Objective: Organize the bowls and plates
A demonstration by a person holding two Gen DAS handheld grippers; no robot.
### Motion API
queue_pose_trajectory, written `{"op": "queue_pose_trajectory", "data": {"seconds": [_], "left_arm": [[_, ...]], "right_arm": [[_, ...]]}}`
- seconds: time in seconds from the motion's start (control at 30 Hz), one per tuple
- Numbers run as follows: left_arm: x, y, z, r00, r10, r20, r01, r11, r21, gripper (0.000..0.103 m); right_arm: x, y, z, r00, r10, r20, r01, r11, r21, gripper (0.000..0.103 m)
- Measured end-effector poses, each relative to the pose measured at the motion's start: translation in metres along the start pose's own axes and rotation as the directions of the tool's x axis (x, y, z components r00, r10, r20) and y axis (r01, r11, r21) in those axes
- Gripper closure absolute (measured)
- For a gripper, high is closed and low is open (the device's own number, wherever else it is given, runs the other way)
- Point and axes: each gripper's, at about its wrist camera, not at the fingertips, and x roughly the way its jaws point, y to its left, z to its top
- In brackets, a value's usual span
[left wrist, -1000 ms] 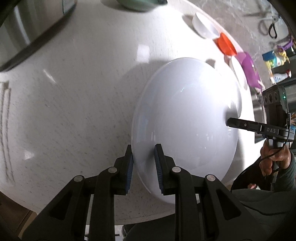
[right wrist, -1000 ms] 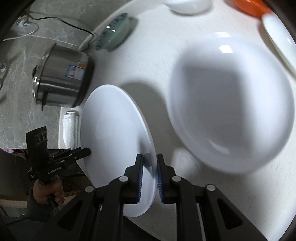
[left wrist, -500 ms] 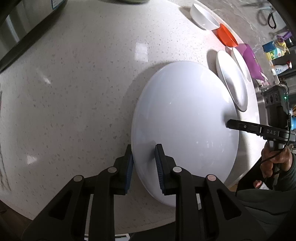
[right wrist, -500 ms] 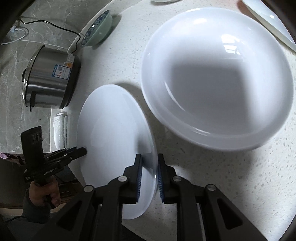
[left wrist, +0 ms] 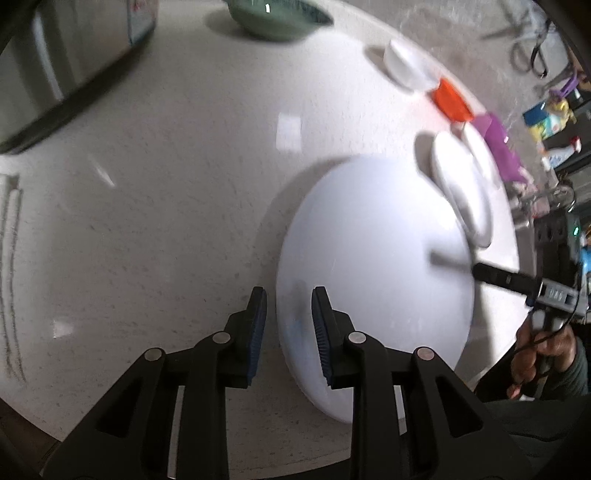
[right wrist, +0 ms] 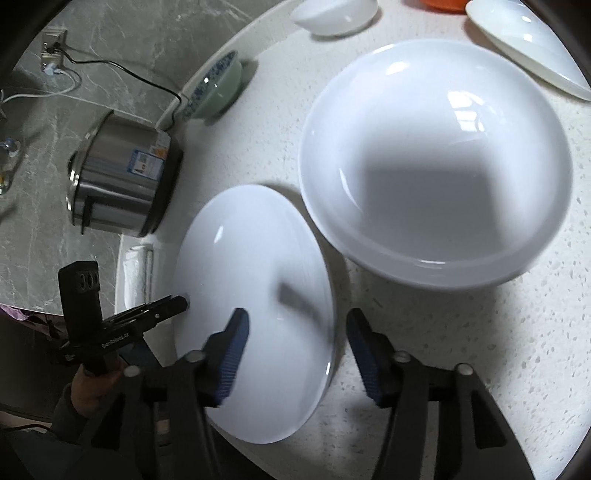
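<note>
Six dishes [right wrist: 258, 280], perhaps; two grippers [right wrist: 295, 350]

Motion blur smears the left wrist view: the flat round white plate [left wrist: 373, 266] has soft edges. The stainless steel cooker [left wrist: 55, 62] is cut off at the top-left corner there. The orange bowl [right wrist: 441, 3] is cropped by the right view's top edge.

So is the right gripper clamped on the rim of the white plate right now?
No, the right gripper has just been opening: its pads stand apart on either side of the white plate rim without pressing on it.
</note>
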Motion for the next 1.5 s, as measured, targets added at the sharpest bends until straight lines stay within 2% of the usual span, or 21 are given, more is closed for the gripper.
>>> {"op": "queue_pose_trajectory", "data": {"seconds": [0.03, 0.07, 0.1, 0.13, 0.17, 0.2, 0.27, 0.37, 0.5, 0.57, 0.7, 0.83, 0.9, 0.97, 1.03, 1.13, 1.23, 1.3, 1.4, 1.5], "left_arm": [[-0.006, -0.001, 0.002, 0.999, -0.017, 0.027, 0.017, 1.0, 0.0, 0.074], [-0.012, -0.004, 0.004, 0.998, -0.028, 0.053, 0.027, 1.0, 0.006, 0.05], [-0.018, -0.008, 0.006, 0.996, -0.035, 0.079, 0.034, 0.999, 0.015, 0.031], [-0.023, -0.014, 0.009, 0.993, -0.063, 0.104, 0.061, 0.998, 0.028, 0.0], [-0.025, -0.019, 0.012, 0.988, -0.105, 0.116, 0.101, 0.994, 0.037, 0.0], [-0.025, -0.027, 0.017, 0.983, -0.142, 0.114, 0.138, 0.99, 0.042, 0.0], [-0.02, -0.042, 0.023, 0.982, -0.165, 0.093, 0.161, 0.986, 0.049, 0.0], [-0.011, -0.071, 0.032, 0.983, -0.167, 0.077, 0.16, 0.983, 0.09, 0.0], [0.004, -0.108, 0.045, 0.99, -0.133, 0.055, 0.124, 0.981, 0.152, 0.0], [0.012, -0.123, 0.056, 0.992, -0.113, 0.052, 0.102, 0.978, 0.184, 0.0], [0.022, -0.154, 0.085, 0.996, -0.062, 0.057, 0.045, 0.962, 0.27, 0.0], [0.047, -0.173, 0.125, 1.0, -0.021, -0.003, 0.021, 0.956, 0.291, 0.0], [0.057, -0.176, 0.139, 1.0, -0.007, -0.009, 0.009, 0.956, 0.292, 0.0], [0.072, -0.183, 0.153, 0.999, 0.047, -0.02, -0.039, 0.949, 0.314, 0.0], [0.085, -0.185, 0.16, 0.996, 0.086, -0.033, -0.07, 0.939, 0.337, 0.0], [0.105, -0.19, 0.167, 0.992, 0.106, -0.07, -0.074, 0.932, 0.355, 0.0], [0.122, -0.195, 0.17, 0.989, 0.109, -0.104, -0.063, 0.925, 0.375, 0.001], [0.129, -0.198, 0.172, 0.989, 0.085, -0.123, -0.032, 0.924, 0.38, 0.001], [0.135, -0.201, 0.175, 0.988, 0.054, -0.142, 0.004, 0.926, 0.378, 0.003], [0.143, -0.201, 0.172, 0.985, 0.05, -0.164, 0.017, 0.923, 0.383, 0.011]], "right_arm": [[-0.007, 0.0, -0.004, 1.0, 0.018, 0.017, -0.018, 1.0, 0.001, 0.04], [-0.018, -0.001, -0.01, 0.997, 0.051, 0.054, -0.051, 0.999, 0.0, 0.032], [-0.026, -0.002, -0.013, 0.994, 0.071, 0.081, -0.071, 0.997, 0.001, 0.025], [-0.036, -0.005, -0.019, 0.988, 0.095, 0.122, -0.096, 0.995, 0.005, 0.013], [-0.05, -0.011, -0.029, 0.977, 0.124, 0.176, -0.129, 0.992, 0.017, 0.004], [-0.055, -0.015, -0.034, 0.971, 0.134, 0.196, -0.143, 0.989, 0.029, 0.0], [-0.07, -0.033, -0.048, 0.956, 0.154, 0.25, -0.183, 0.978, 0.097, 0.0], [-0.086, -0.058, -0.061, 0.939, 0.15, 0.31, -0.219, 0.955, 0.2, 0.0], [-0.112, -0.081, -0.06, 0.914, 0.111, 0.389, -0.218, 0.946, 0.241, 0.0], [-0.122, -0.089, -0.054, 0.911, 0.095, 0.401, -0.207, 0.947, 0.246, 0.0], [-0.135, -0.103, -0.029, 0.914, 0.052, 0.403, -0.157, 0.96, 0.232, 0.0], [-0.136, -0.123, 0.001, 0.924, 0.053, 0.379, -0.138, 0.97, 0.201, 0.001], [-0.128, -0.13, 0.019, 0.943, 0.041, 0.33, -0.113, 0.973, 0.2, 0.006], [-0.118, -0.134, 0.035, 0.96, 0.02, 0.278, -0.077, 0.978, 0.196, 0.016], [-0.113, -0.132, 0.044, 0.965, 0.011, 0.262, -0.06, 0.982, 0.18, 0.018], [-0.102, -0.129, 0.056, 0.974, -0.018, 0.225, -0.016, 0.988, 0.151, 0.018], [-0.096, -0.134, 0.059, 0.976, 0.01, 0.216, -0.042, 0.988, 0.145, 0.018], [-0.094, -0.137, 0.061, 0.977, 0.026, 0.21, -0.058, 0.987, 0.147, 0.018], [-0.094, -0.142, 0.065, 0.977, 0.069, 0.201, -0.1, 0.984, 0.15, 0.025], [-0.091, -0.142, 0.068, 0.978, 0.091, 0.189, -0.12, 0.982, 0.143, 0.032]]}}
